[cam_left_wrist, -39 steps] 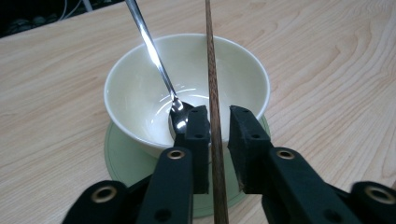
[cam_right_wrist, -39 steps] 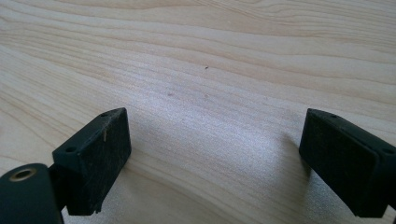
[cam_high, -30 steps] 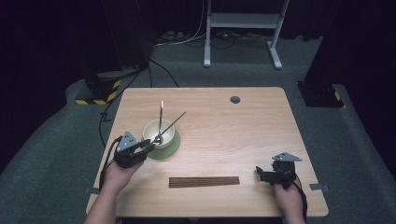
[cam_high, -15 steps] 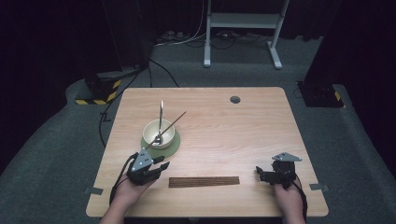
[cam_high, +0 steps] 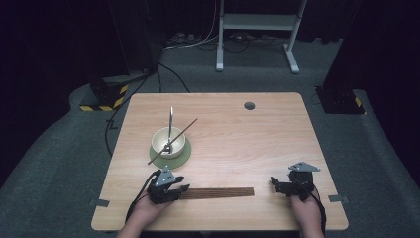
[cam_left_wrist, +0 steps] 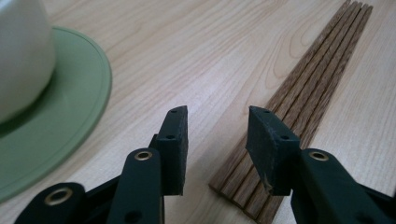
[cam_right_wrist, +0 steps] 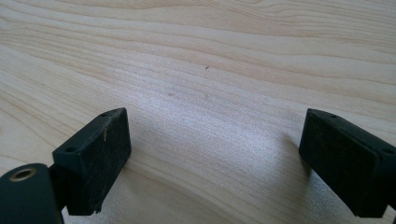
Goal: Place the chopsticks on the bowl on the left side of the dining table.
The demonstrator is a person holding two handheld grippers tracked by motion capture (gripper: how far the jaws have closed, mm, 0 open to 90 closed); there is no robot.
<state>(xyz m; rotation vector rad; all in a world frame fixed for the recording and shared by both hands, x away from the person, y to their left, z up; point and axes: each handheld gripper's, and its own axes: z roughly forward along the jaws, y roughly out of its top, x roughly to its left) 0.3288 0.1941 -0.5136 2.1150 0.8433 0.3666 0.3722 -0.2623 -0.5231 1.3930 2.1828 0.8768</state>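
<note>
A row of several dark brown chopsticks (cam_high: 220,192) lies flat near the table's front edge. My left gripper (cam_high: 181,188) is low at its left end. In the left gripper view its jaws (cam_left_wrist: 217,130) have just been opening and stand apart over the near end of the chopsticks (cam_left_wrist: 322,70), with the pads off them. A cream bowl (cam_high: 168,141) on a green saucer (cam_high: 183,157) holds a metal spoon (cam_high: 171,121) and one chopstick (cam_high: 181,133). My right gripper (cam_high: 275,186) rests open at the front right, with bare wood between its jaws (cam_right_wrist: 215,154).
The wooden table (cam_high: 257,144) has a round cable hole (cam_high: 249,105) at the back. The bowl (cam_left_wrist: 18,56) and saucer (cam_left_wrist: 70,102) stand close to the left of my left gripper. A white stand (cam_high: 255,22) and cables are on the floor behind.
My left gripper came away from the bowl, toward the front edge and down to the left end of the chopsticks, and its jaws stand wider. The right gripper has stayed put.
</note>
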